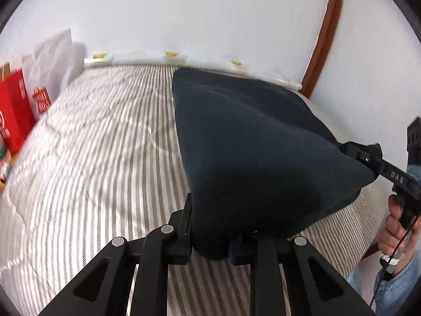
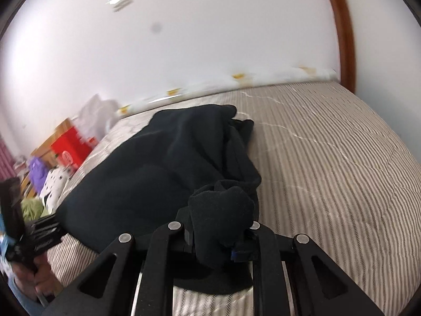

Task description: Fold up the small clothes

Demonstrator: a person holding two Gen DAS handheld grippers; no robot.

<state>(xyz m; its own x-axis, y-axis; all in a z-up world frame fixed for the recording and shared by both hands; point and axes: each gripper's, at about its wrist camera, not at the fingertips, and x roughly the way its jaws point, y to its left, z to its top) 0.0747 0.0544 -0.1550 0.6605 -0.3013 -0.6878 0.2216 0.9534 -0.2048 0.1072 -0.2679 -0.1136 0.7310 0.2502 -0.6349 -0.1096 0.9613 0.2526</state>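
Fingers (image 1: 188, 226) of both grippers clamped on dark garment (image 1: 250, 152) over striped bed (image 1: 92, 144), red bag (image 1: 14, 110) alongside.

Open striped bed (image 1: 92, 144) (bags (image 1: 15, 110) left)

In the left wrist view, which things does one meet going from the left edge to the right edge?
Red paper bag → white paper bag → dark navy fabric garment → right hand-held gripper → person's hand.

Garment (image 1: 250, 142) on bed (image 1: 92, 144), bags (image 1: 15, 105) left.
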